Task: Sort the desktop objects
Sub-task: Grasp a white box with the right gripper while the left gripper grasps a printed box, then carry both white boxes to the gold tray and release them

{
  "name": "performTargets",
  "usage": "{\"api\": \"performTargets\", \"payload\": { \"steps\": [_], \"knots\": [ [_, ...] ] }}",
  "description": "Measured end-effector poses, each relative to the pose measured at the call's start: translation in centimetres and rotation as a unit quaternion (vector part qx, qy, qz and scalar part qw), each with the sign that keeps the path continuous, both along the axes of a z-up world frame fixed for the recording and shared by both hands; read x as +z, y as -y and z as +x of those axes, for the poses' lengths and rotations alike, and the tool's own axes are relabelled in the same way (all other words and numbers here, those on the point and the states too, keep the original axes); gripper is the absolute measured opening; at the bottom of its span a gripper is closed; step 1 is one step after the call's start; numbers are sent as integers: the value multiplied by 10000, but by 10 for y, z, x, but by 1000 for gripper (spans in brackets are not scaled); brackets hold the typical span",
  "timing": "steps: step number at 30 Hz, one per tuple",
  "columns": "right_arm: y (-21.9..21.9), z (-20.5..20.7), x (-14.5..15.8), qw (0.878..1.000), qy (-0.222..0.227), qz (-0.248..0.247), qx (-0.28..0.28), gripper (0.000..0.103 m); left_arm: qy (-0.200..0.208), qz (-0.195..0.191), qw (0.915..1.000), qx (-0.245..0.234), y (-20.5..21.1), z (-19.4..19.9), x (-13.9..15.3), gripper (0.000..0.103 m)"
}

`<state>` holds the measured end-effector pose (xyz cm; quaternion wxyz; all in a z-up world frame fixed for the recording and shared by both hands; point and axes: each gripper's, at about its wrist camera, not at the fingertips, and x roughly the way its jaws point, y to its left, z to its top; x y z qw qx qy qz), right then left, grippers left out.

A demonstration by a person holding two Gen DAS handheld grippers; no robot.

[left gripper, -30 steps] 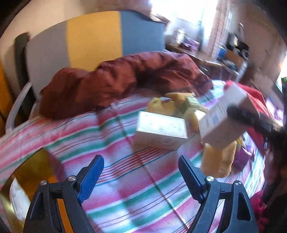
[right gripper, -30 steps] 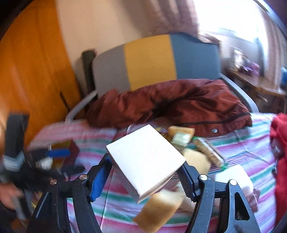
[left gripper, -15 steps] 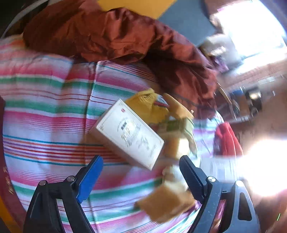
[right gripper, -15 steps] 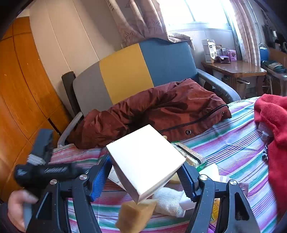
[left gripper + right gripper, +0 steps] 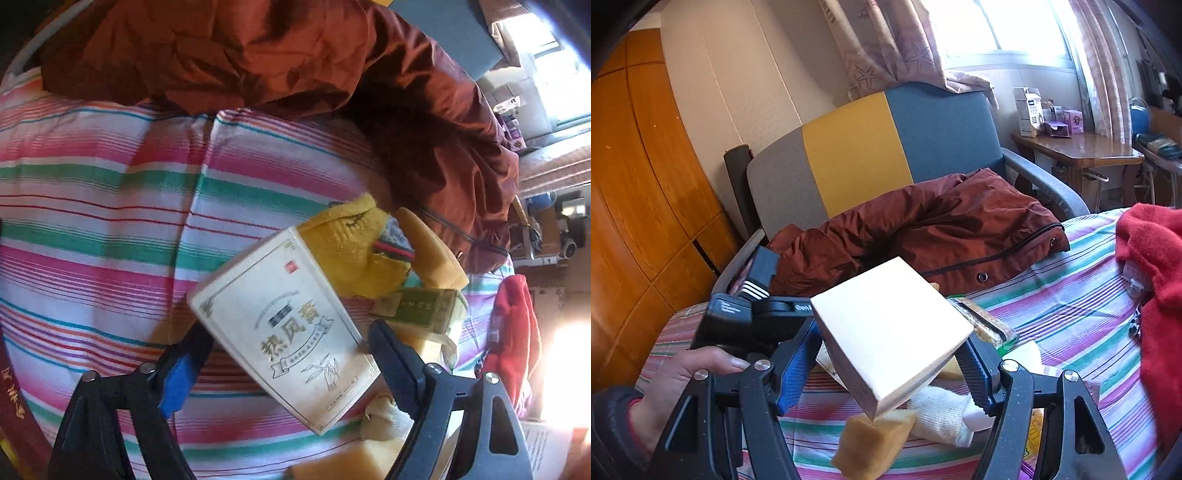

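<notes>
Closing in since half a second ago, the left gripper (image 5: 286, 350) now has its blue-padded fingers on either side of the cream printed carton with gold Chinese lettering (image 5: 284, 325), where earlier they stood short of it; whether the pads touch its sides cannot be told, and the jaws stand spread apart. That carton lies tilted on the pink, green and white striped cloth (image 5: 110, 206), its far corner against a crumpled mustard-yellow cloth (image 5: 351, 251). Just beside these sit a small green-and-gold packet (image 5: 417, 304) and tan sponge-like blocks (image 5: 432, 251). A rust-brown padded jacket (image 5: 258, 55) is heaped beyond them.

Across the bed, the right gripper (image 5: 886, 354) is clamped on a plain cream rectangular box (image 5: 890, 328), held tilted above the striped cloth (image 5: 1071, 306). A tan sponge block (image 5: 871, 439) and a white knitted piece (image 5: 938, 417) show just below the box. The person's left hand (image 5: 683, 380) grips the other tool's black handle at the left. The brown jacket (image 5: 923, 232) lies against a grey, yellow and blue chair back (image 5: 868, 147), and a red fleece garment (image 5: 1156, 295) fills the right edge.
</notes>
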<state>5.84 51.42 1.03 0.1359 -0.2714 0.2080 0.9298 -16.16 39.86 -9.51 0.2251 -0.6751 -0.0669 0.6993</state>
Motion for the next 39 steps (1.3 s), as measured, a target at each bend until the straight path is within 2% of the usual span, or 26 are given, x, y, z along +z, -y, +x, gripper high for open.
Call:
{"api": "performTargets", "payload": {
  "steps": [2,8,10,14,15,17,20,23,24,26,31,34,37,38,39],
  "knots": [
    [2,-1,-1,10000,24,-13,62,72,-23,103,9999,-123,6,1,-2,80],
    [17,-7,-4,9993,125,91,333,72,-676,-3,9937,-895,21,17,13,65],
    [22,-10,-6,9989,170,123,422,72,-1058,-215,9869,-1199,24,28,19,62],
    [35,-18,-13,9972,349,233,615,66,-1405,-344,9755,-1656,19,44,22,59],
    [37,-19,-15,9969,392,259,631,65,-1595,-498,9691,-1813,15,50,21,59],
    [42,-22,-20,9958,501,328,692,56,-1739,-686,9620,-1989,9,57,16,58],
    [43,-27,-28,9943,710,418,679,53,-1485,-610,9704,-1803,19,41,7,58],
    [37,-31,-38,9925,887,211,819,53,-1587,-617,9691,-1784,24,41,8,53],
    [34,-32,-41,9920,946,164,819,56,-1599,-605,9684,-1817,26,42,9,53],
    [29,-33,-47,9903,1050,38,912,72,-1599,-556,9679,-1859,31,43,9,53],
    [27,-42,-62,9879,1273,-143,878,76,-1687,-462,9678,-1808,44,44,10,53],
    [33,-53,-71,9859,1427,-82,870,76,-1736,-349,9687,-1737,53,47,13,53],
    [42,-65,-82,9818,1706,204,809,75,-1721,-270,9706,-1661,63,51,13,53],
    [46,-68,-87,9792,1835,326,806,65,-1706,-240,9714,-1636,63,56,16,53],
    [48,-69,-90,9782,1878,363,804,63,-1711,-204,9717,-1614,74,53,17,53]
  ]
}}
